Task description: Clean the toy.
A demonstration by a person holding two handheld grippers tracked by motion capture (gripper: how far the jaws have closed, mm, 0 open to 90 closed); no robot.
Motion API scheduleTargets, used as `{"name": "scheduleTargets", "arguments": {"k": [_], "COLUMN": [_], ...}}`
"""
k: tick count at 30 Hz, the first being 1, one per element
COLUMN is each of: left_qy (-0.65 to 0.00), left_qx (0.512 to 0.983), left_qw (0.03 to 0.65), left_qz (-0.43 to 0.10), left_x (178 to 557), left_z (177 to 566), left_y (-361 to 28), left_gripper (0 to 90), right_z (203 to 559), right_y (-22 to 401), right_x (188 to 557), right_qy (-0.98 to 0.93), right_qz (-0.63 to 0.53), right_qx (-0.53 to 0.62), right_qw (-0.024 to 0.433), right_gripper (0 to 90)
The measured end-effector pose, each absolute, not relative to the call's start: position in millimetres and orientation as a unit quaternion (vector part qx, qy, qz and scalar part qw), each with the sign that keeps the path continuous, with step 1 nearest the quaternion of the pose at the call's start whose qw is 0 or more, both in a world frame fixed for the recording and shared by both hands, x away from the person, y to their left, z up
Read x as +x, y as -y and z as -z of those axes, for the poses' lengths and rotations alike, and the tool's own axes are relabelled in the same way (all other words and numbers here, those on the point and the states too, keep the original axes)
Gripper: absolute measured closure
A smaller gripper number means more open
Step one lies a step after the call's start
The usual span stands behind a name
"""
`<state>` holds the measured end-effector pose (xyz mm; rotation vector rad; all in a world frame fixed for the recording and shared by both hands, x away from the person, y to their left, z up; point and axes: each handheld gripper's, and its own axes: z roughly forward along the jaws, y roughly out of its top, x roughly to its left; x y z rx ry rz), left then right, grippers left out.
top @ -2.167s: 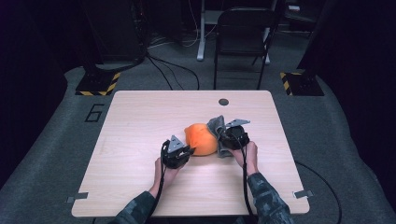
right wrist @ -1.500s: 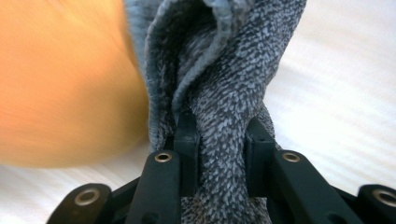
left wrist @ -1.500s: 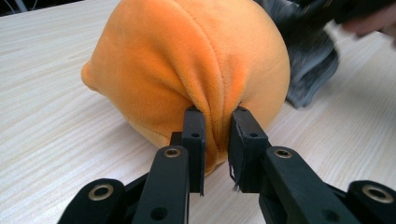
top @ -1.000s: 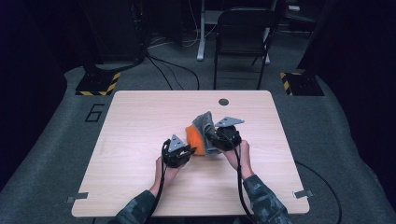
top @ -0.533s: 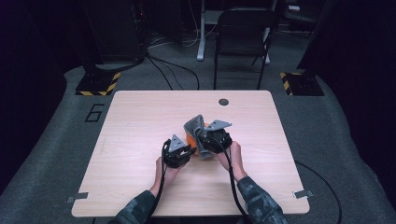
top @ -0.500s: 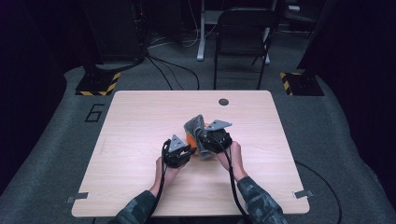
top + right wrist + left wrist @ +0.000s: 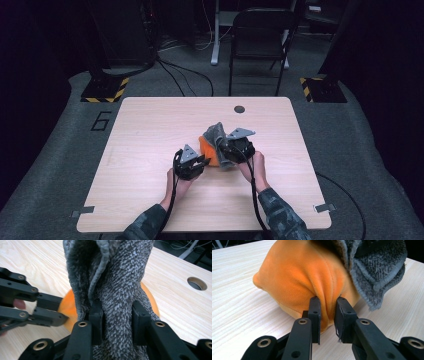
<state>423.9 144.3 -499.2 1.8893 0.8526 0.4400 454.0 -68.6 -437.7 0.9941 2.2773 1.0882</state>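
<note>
Left gripper (image 7: 327,315) pinches a fold of smooth orange plush (image 7: 302,280); right gripper (image 7: 117,320) clamps nubbly grey terry cloth (image 7: 117,277), jaws probably just easing apart.

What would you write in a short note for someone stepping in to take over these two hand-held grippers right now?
Left gripper: shut on a pinched fold of the soft orange plush cloth, which rests on the pale wooden table.
Right gripper: jaws just opening a little, pads on the fuzzy grey towel bunched between them.
Where: both cloths lie mid-table; the grey one is draped over the orange one's far side.
Done: grey towel brought over the orange cloth.
Left: probably finish laying or folding it, then release both; the aim is a guess.
</note>
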Motion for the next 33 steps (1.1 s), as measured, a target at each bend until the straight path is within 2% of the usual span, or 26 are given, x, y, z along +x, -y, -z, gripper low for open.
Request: {"name": "scheduleTargets", "arguments": {"k": [17, 26, 33], "left_qy": [-0.349, -0.35, -0.353], "left_qx": [0.779, 0.778, 0.778], "left_qw": [0.49, 0.489, 0.49], "left_qz": [-0.175, -0.18, -0.175], "left_x": [424.5, 426.0, 426.7], "left_z": [498.2, 498.8, 499.2], "left_y": [-142.3, -143.3, -144.2], "left_gripper": [75.7, 75.8, 75.5], "right_z": [452.7, 473.2, 495.4], "right_y": [106.6, 120.4, 120.5], "right_x": [467.4, 479.0, 487.2], "right_qy": [-0.804, -0.793, -0.81], "right_qz": [-0.382, -0.355, -0.3], "right_qx": [0.41, 0.459, 0.464], "right_qw": [0.199, 0.185, 0.196], "right_gripper": [66.2, 68.2, 69.5]}}
